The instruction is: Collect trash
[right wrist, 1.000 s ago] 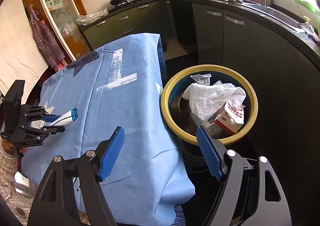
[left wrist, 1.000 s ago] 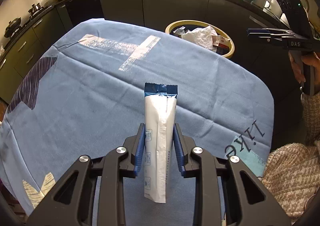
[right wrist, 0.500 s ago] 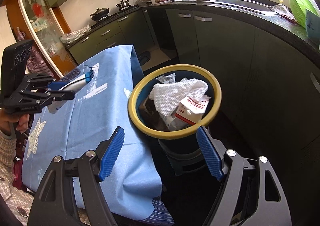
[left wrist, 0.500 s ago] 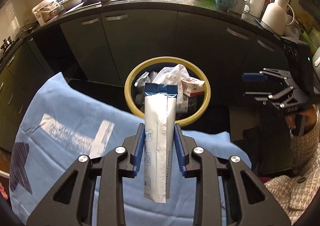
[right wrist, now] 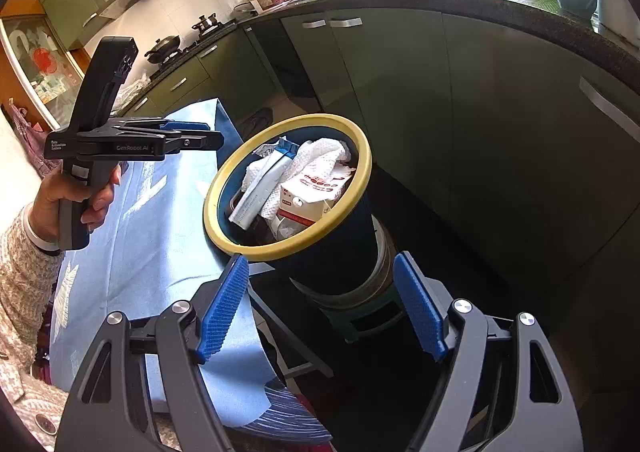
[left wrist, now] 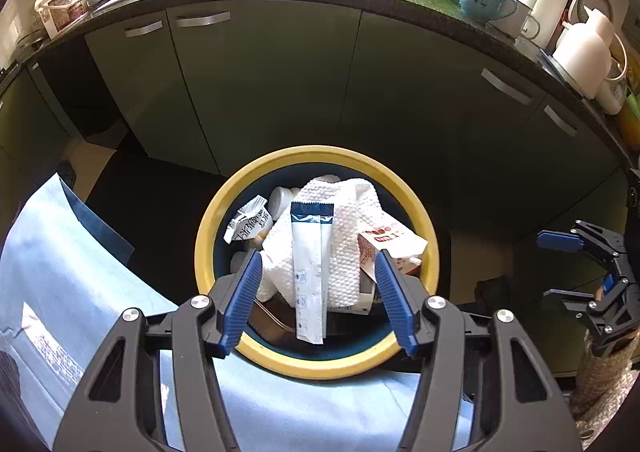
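Drop step: the left hand-held gripper [left wrist: 318,294], jaws just opening and released, lets the long white blue-capped plastic sachet [left wrist: 310,272] fall onto the crumpled paper inside the yellow-rimmed dark blue round bin [left wrist: 316,368], while the right hand-held gripper [right wrist: 320,308] hangs empty, agape, so next comes fetching more trash.

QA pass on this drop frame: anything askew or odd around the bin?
Only the bin: it is heaped to its yellow rim. The white-and-blue wrapper lies slanted atop the paper towel, clear of the open left gripper. Nothing spilled outside.
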